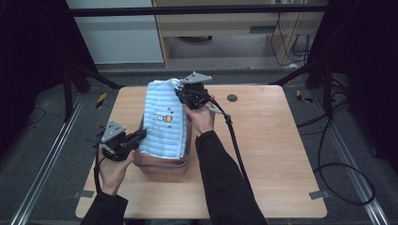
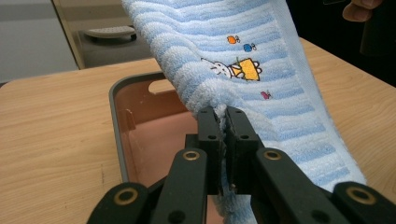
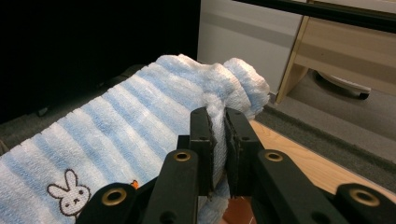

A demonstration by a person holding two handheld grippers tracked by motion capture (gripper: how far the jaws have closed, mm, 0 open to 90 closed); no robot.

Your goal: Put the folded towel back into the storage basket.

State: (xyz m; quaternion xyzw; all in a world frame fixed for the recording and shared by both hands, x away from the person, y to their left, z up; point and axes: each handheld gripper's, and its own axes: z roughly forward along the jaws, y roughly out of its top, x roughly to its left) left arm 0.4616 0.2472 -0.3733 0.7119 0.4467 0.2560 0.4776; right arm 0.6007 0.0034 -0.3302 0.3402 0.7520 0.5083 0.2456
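The towel (image 1: 164, 119) is clamped at 2 ends by the left tool (image 2: 222, 112) and right tool (image 3: 218, 114), stretched over the bin (image 2: 140, 121); lowering inside is judged left.

We see a light wooden table (image 1: 272, 154); a pink tub (image 1: 164, 166) with grey rim rests on it, just beside our left gripper (image 1: 141, 135), below the right gripper (image 1: 180, 91).

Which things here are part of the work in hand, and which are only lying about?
Part of the work:
- striped blue towel, pinched by both grippers
- pink bin under it
- left gripper, shut on the towel
- right gripper, shut on the towel

Lying about:
- black round disc on the table
- wooden cabinet behind
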